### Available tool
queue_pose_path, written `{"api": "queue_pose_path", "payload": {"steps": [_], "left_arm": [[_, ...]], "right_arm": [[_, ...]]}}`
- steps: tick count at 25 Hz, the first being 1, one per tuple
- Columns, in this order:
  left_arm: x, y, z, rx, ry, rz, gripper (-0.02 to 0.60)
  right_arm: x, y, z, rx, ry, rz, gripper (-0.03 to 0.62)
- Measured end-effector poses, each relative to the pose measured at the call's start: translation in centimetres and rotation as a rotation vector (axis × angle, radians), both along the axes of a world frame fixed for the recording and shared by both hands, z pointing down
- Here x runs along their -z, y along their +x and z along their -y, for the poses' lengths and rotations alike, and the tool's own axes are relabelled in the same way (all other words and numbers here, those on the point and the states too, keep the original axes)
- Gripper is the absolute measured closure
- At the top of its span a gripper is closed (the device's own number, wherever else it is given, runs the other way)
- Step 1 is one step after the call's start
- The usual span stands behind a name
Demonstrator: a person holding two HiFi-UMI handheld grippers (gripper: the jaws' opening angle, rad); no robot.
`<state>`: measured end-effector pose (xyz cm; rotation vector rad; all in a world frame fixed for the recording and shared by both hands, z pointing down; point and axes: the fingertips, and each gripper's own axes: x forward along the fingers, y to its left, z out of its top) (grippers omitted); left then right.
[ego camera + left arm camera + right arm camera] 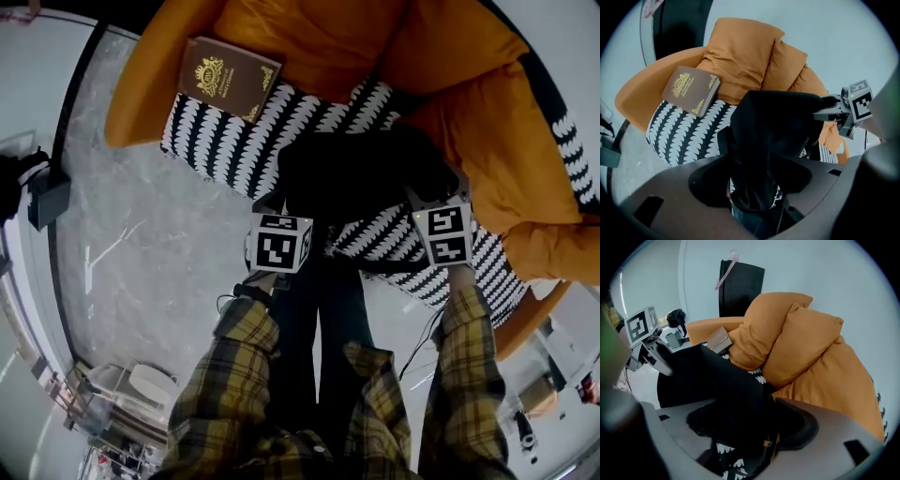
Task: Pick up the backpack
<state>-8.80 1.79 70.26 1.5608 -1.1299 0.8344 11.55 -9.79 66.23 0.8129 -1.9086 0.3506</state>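
backpack point(361, 173) on chair point(141, 103) — left tongs point(754, 183), right tongs point(746, 427) spread

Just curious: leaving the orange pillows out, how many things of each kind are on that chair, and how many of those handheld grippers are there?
Backpack: 1
Book: 1
Patterned seat cushion: 1
Grippers: 2, the left gripper and the right gripper
Total: 5

Backpack point(361, 178) on seat cushion point(220, 141); book point(228, 80) at its left; pillows point(375, 42) behind.
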Motion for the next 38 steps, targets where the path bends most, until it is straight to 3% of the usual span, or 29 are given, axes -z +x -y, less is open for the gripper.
{"api": "queue_pose_path", "payload": {"steps": [15,27,33,38], "left_arm": [[-3.9,0.7,1.3,-0.04,-0.066,-0.029,0.319],[-3.9,2.1,1.1,-0.051,-0.085,-0.071,0.46],[-3.7,2.6,1.5,-0.055,-0.064,-0.058,0.5],[-3.4,2.8,1.4,-0.056,-0.053,-0.037,0.525]], "right_arm": [[-5.4,-0.5,1.1,0.044,-0.178,0.009,0.282],[-6.0,-1.4,-0.1,0.024,-0.263,0.029,0.424],[-5.8,-1.6,-0.7,0.024,-0.263,0.032,0.507],[-5.3,-1.6,-1.4,0.019,-0.265,0.039,0.536]]}}
